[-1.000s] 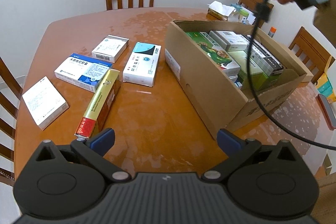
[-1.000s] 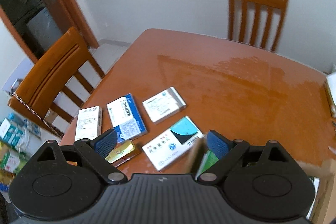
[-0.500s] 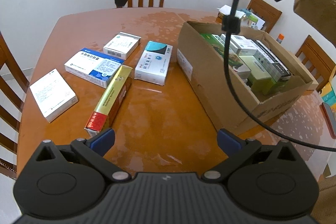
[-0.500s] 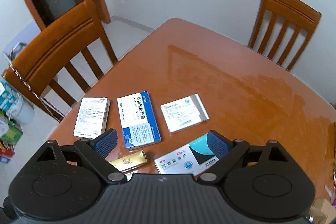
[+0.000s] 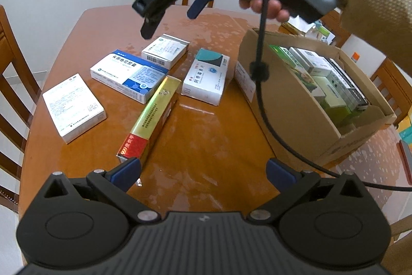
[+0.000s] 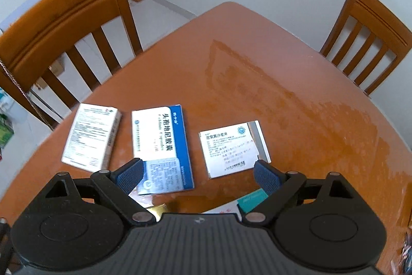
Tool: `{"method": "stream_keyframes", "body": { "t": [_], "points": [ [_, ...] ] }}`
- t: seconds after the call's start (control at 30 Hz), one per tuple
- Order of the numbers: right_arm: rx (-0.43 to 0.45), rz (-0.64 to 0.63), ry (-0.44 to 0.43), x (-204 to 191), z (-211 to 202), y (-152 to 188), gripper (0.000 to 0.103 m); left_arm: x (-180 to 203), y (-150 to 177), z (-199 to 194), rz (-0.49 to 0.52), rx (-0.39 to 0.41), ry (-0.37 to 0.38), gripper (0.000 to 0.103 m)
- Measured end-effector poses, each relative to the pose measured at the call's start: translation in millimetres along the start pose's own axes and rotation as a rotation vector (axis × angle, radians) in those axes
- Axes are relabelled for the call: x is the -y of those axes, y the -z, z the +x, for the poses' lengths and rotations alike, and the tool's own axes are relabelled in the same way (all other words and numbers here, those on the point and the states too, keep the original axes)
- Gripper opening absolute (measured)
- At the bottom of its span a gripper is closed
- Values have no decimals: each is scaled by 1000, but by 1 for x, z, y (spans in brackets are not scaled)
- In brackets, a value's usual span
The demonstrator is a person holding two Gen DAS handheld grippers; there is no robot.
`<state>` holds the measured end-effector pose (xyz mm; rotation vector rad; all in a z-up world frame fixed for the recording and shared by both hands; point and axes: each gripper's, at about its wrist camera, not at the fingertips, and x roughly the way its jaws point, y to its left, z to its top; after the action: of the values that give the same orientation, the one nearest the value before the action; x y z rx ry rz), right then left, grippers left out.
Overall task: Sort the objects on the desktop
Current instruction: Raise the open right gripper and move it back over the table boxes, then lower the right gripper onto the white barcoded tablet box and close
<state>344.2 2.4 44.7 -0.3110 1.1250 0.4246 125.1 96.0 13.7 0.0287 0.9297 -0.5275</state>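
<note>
Several medicine boxes lie on the wooden table (image 5: 206,135): a plain white box (image 5: 73,107) (image 6: 91,135), a blue-and-white box (image 5: 128,75) (image 6: 162,148), a small white box (image 5: 164,50) (image 6: 233,147), a teal-topped box (image 5: 206,76) and a long gold-and-red box (image 5: 150,117). A cardboard box (image 5: 296,115) at the right holds several packs. My left gripper (image 5: 203,170) is open and empty near the front edge. My right gripper (image 6: 198,174) (image 5: 170,17) is open and empty, held above the blue-and-white and small white boxes.
Wooden chairs stand around the table, one at the left (image 6: 64,43) and one at the far side (image 6: 365,43). The right gripper's black cable (image 5: 260,68) hangs across the cardboard box. Loose packs (image 5: 316,30) lie behind the carton.
My right gripper has moved from above the cardboard box leftward and down over the loose boxes. The left gripper has shifted slightly and stays open.
</note>
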Motion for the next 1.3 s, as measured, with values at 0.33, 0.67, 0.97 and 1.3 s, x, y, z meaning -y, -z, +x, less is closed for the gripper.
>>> {"method": "stream_keyframes", "body": {
  "t": [0.33,0.67,0.97,1.3],
  "points": [
    [-47,-24,15,8,36,-10,95,-8,-7,10,-29,3,5,103],
    [-66,-43,36,18,65,-17,95,-13,-15,18,-39,5,8,103],
    [-75,-54,62,29,82,-18,95,-12,-20,23,-40,1,16,103],
    [-106,-89,75,30,99,-15,95,-14,-21,27,-41,-11,19,103]
  ]
}}
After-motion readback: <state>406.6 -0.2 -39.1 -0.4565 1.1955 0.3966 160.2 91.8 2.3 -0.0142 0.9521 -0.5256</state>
